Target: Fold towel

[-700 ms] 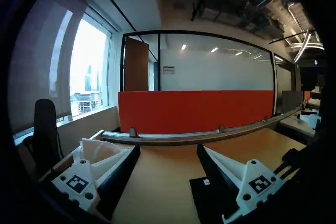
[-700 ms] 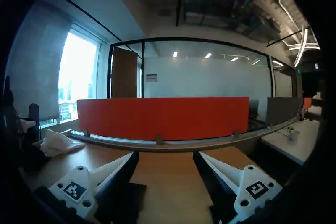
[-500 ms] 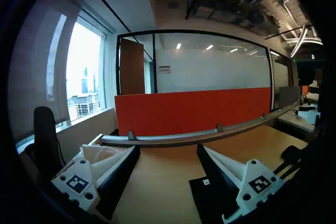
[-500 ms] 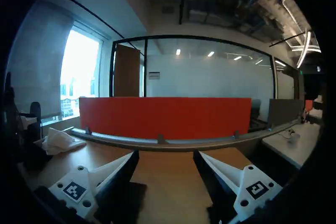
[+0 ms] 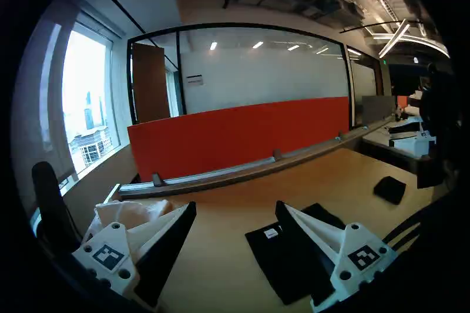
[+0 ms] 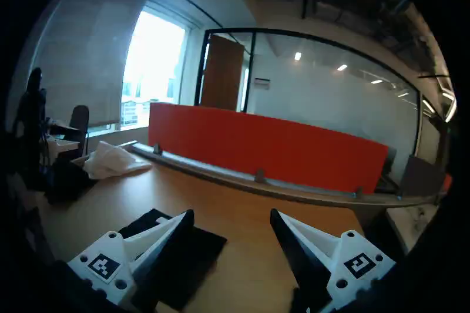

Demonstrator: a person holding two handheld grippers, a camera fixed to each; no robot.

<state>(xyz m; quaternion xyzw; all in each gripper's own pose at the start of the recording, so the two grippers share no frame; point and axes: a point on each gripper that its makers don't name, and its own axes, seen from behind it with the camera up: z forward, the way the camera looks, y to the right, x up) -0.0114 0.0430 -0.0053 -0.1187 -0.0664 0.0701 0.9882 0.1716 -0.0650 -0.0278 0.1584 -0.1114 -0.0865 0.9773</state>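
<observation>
Fingers (image 5: 167, 234) wide and empty on left gripper (image 5: 235, 206) and right gripper (image 6: 231, 213); black towel (image 5: 279, 257) flat on desk (image 5: 329, 178), white cloth (image 6: 114, 160) beyond

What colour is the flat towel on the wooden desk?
The flat towel is black, with a small white tag; clearest in the left gripper view.

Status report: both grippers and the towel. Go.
Left gripper open, empty. Right gripper open, empty. Black towel flat on desk, not gripped. Crumpled white cloth off by the orange divider, clear of the towel.
</observation>
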